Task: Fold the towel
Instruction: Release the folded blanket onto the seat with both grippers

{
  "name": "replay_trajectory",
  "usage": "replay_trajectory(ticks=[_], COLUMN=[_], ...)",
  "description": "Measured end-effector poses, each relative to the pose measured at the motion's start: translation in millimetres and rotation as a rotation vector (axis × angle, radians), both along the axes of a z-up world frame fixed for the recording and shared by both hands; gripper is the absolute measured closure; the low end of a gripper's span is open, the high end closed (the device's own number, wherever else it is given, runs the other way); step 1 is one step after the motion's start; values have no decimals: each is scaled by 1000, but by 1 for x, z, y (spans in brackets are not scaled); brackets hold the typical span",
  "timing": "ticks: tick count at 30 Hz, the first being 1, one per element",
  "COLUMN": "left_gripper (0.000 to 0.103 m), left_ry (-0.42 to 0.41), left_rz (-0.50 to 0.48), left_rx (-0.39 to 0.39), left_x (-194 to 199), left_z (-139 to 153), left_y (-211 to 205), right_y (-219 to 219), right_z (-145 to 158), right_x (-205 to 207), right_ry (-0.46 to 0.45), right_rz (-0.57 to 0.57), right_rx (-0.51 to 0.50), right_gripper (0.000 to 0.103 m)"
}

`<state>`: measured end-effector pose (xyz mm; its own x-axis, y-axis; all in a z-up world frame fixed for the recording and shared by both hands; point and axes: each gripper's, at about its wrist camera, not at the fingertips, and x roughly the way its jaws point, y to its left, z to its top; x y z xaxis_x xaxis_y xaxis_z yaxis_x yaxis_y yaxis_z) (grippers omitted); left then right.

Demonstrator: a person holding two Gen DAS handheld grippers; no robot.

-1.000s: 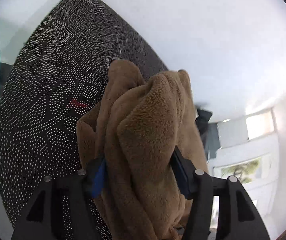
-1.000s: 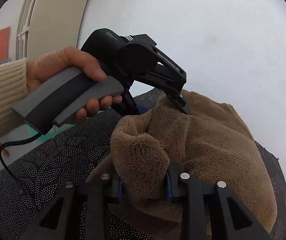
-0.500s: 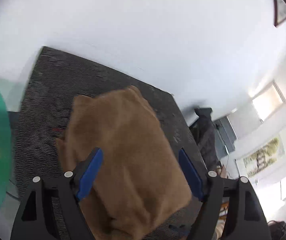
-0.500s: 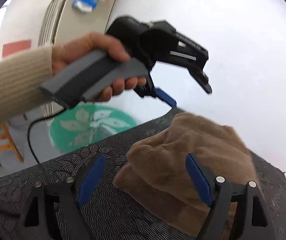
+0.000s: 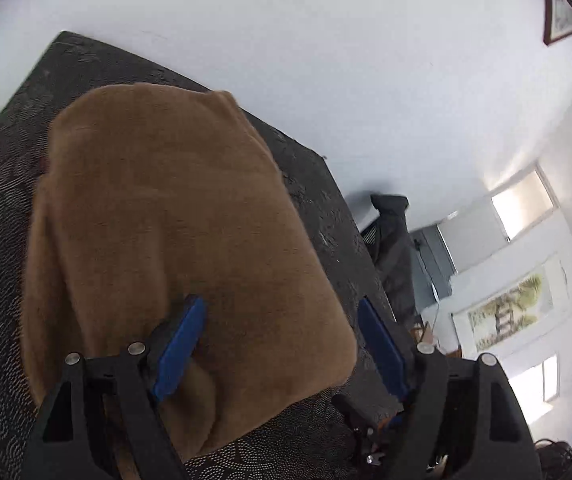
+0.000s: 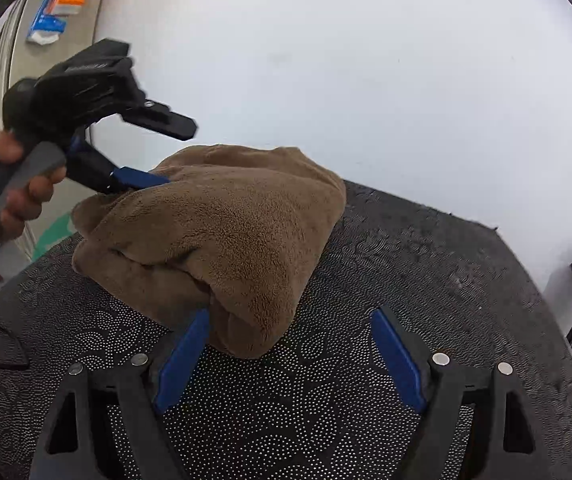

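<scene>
Released a second ago from both grips and dropped, now lying as a thick folded bundle on the dark dotted table (image 6: 425, 264): the brown towel (image 6: 222, 240), near the far edge by the white wall. Left tool (image 5: 282, 344) spread wide, gripping nothing, one blue finger (image 5: 180, 350) over the near end of the bundle, the other (image 5: 381, 346) just off its right edge above bare cloth-covered surface. Right tool (image 6: 289, 354) equally spread and empty, left blue pad (image 6: 182, 360) touching or just beside the drooping near corner, right pad well apart over the dotted surface. Seen from the right wrist: left tool (image 6: 154, 152) held in a hand (image 6: 18, 192), lower finger resting at the top of the bundle. Fold apparently made but loose, layers bulging and one corner sagging. Best finished by pressing down gently and flat to settle the layers, squaring the sagging corner under rather than tugging it, and backing both tools out straight so no finger snags the plush pile and drags the stack open.
</scene>
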<state>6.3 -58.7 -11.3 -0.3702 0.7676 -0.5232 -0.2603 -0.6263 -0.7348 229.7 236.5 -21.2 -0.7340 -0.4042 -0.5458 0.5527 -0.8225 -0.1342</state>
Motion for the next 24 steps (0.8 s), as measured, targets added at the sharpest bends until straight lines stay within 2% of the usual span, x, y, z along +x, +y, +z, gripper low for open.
replay_trajectory(ticks=[5,7,9,10,11,13,16,17,21,22,24], left_gripper=[21,21,21,25,34,48,61,69,82,84,85], left_ry=[-33,-31,-32,-36,-39,-44,-71,-77,-66,-58,-51], left_rz=[66,88,112,121,128,139,151,155,153,153,157], left_rx=[28,44,23,-1,-27,-63,-19,-13,-33,-36,-17], left_x=[5,7,9,9,10,11,12,14,21,22,23], left_z=[-19,-22,-25,-27,-29,-33,-42,-45,-52,-53,-56], left_y=[-14,-16,-17,-16,-16,-16,-26,-31,-39,-40,-43], right_y=[-22,-30,-35,-36,-35,-22,6,16,17,19,27], right_z=[-8,-12,-16,-19,-19,-12,-3,-11,-18,-20,-25], right_x=[-23,-38,-54,-64,-67,-77,-70,-81,-88,-93,-104], right_ry=[-33,-51,-81,-95,-95,-47,-30,-48,-106,-135,-211], right_rz=[35,-9,-25,-37,-48,-106,-167,-184,-214,-221,-235], right_rx=[53,93,113,120,116,110,86,78,77,68,51], right_gripper=[18,18,18,18,18,18,18,18,18,16,4])
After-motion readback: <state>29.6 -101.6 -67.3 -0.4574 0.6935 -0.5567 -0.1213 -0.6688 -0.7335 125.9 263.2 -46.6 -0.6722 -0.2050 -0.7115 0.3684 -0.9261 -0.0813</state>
